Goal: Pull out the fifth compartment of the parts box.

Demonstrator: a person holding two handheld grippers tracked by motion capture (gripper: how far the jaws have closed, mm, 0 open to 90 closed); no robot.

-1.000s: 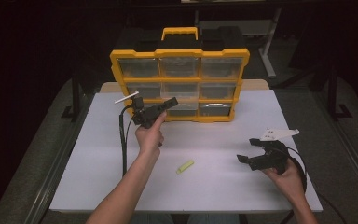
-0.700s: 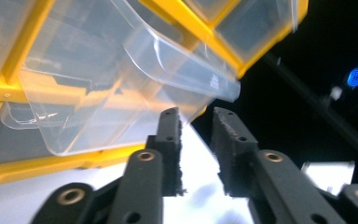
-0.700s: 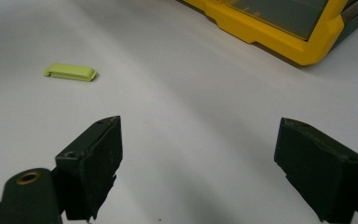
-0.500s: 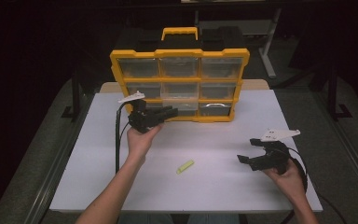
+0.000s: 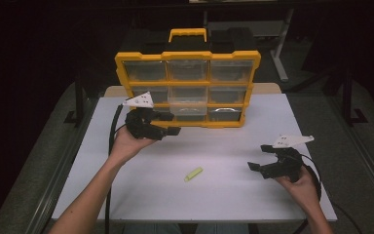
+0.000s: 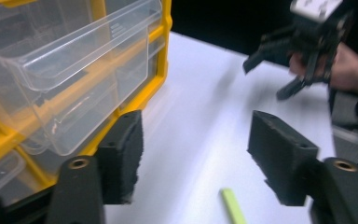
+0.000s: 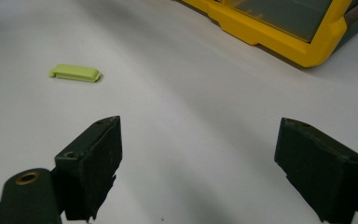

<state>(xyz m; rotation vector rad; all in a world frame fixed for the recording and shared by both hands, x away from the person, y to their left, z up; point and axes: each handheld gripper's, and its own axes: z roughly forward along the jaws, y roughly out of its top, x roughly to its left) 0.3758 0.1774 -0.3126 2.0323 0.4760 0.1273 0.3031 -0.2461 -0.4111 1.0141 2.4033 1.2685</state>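
Note:
A yellow organizer (image 5: 187, 54) with clear drawers stands upright at the back of the white table. Its middle drawer (image 5: 189, 105) sticks out a little; in the left gripper view this drawer (image 6: 88, 51) is clear and looks empty. My left gripper (image 5: 169, 124) hovers just left of it. Its jaws have just been opening and now stand open with nothing between them (image 6: 196, 121). A small yellow-green piece (image 5: 193, 174) lies flat mid-table. My right gripper (image 5: 259, 157) rests open at the right, and the piece (image 7: 75, 73) lies well ahead of its jaws (image 7: 200, 135).
The white table (image 5: 224, 204) has bare room around the green piece (image 6: 233, 205). The organizer's yellow frame (image 7: 270, 32) blocks the back. A black cable (image 5: 111, 146) trails from the left gripper along the table's left side. Dark floor surrounds the table.
My left gripper was shut at the organizer's front; it has drawn back to the left, risen, and opened its jaws. The right hand has stayed still.

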